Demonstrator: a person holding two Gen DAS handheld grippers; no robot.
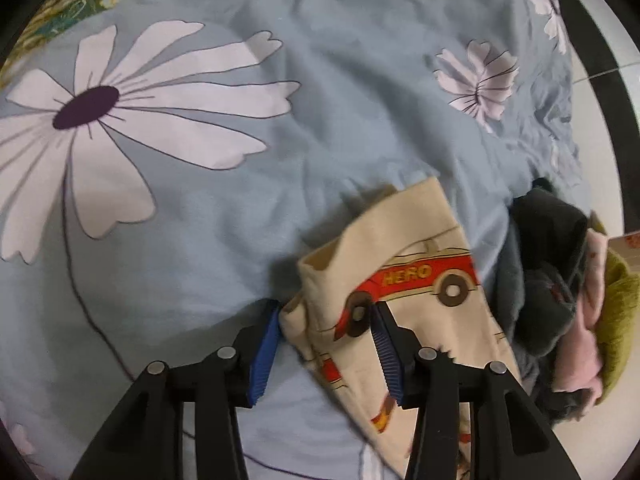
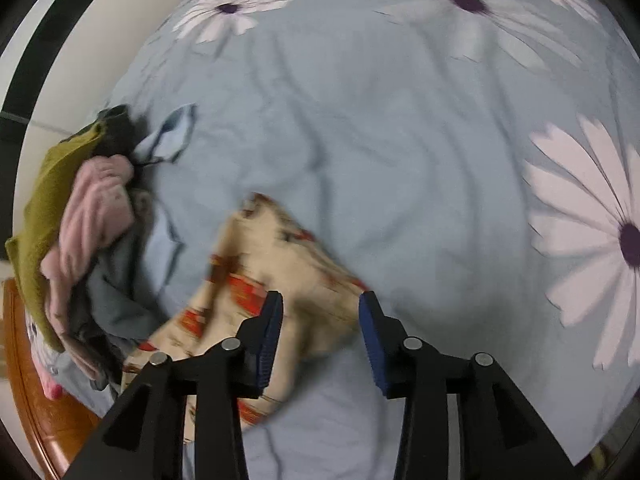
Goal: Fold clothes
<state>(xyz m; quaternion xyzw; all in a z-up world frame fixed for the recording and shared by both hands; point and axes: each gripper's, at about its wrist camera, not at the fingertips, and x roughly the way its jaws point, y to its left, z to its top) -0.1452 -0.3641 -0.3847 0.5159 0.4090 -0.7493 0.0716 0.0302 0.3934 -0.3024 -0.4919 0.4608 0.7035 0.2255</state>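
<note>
A light blue bed sheet point(image 1: 328, 80) with big white flowers covers the bed. At one edge of the bed is a brown wooden frame point(image 2: 36, 412). Past the edge lies pale floor point(image 2: 100, 40).

A cream garment point(image 1: 404, 280) printed with red cars lies on the pale blue bedsheet point(image 1: 248, 240) patterned with white, purple-centred daisies; beside the garment, olive, pink and grey clothes point(image 1: 560, 300).
</note>
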